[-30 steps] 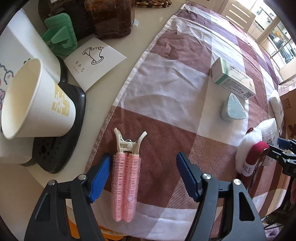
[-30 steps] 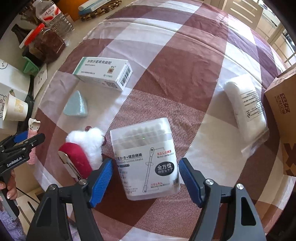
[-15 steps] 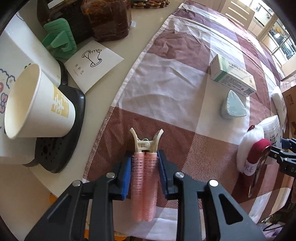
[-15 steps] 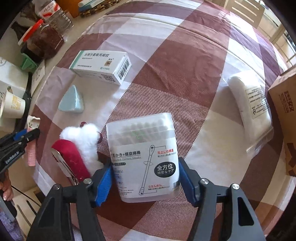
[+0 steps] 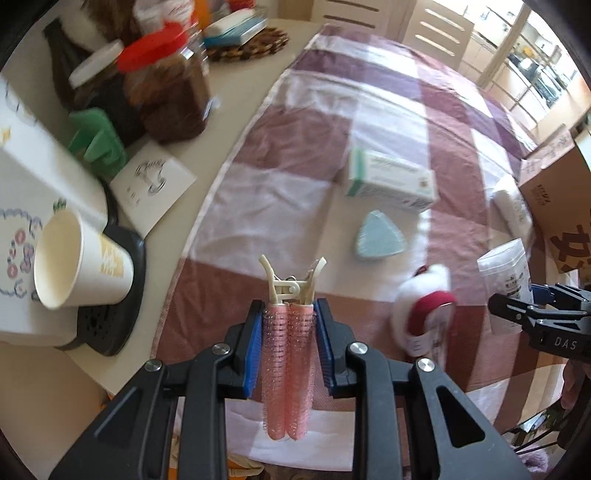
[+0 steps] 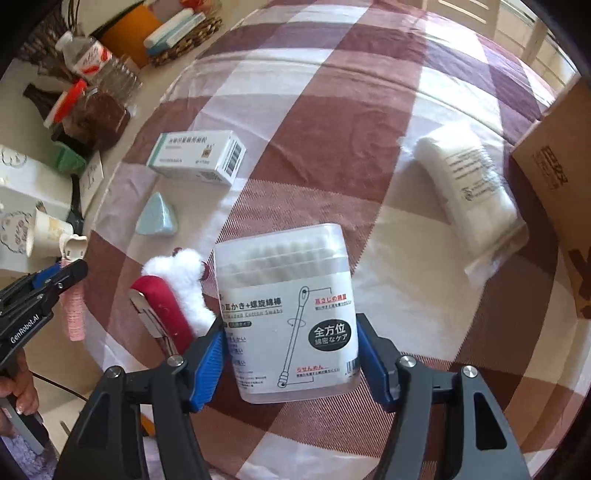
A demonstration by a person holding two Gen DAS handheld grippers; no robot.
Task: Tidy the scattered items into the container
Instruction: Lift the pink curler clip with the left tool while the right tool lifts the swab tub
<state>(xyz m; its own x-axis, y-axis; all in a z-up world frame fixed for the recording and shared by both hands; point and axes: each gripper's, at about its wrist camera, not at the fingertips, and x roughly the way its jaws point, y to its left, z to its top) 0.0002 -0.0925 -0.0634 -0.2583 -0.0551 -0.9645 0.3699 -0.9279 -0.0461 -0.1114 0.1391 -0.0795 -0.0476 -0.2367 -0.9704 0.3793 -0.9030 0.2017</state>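
My left gripper point(image 5: 288, 345) is shut on a pink hair-roller clip point(image 5: 288, 373) and holds it above the checked cloth. My right gripper point(image 6: 291, 362) is shut on a clear cotton-swab box point(image 6: 288, 314), lifted off the cloth. On the cloth lie a green-white medicine box point(image 6: 197, 157), a blue triangular sponge point(image 6: 157, 218), a red and white fluffy clip point(image 6: 173, 295) and a packet of cotton pads point(image 6: 469, 195). The cardboard box point(image 6: 561, 199) stands at the right edge. The left gripper also shows in the right wrist view point(image 6: 55, 284).
At the left, off the cloth, stand a paper cup point(image 5: 79, 262) on a black tray point(image 5: 114, 306), a green holder point(image 5: 98, 147), jars point(image 5: 170, 99) and a white card point(image 5: 153, 184). Chairs point(image 5: 432, 33) stand behind the table.
Both grippers closed on their items, then lifted them. The roller clip and the swab box have risen off the cloth, and both views have tilted up toward the far side.
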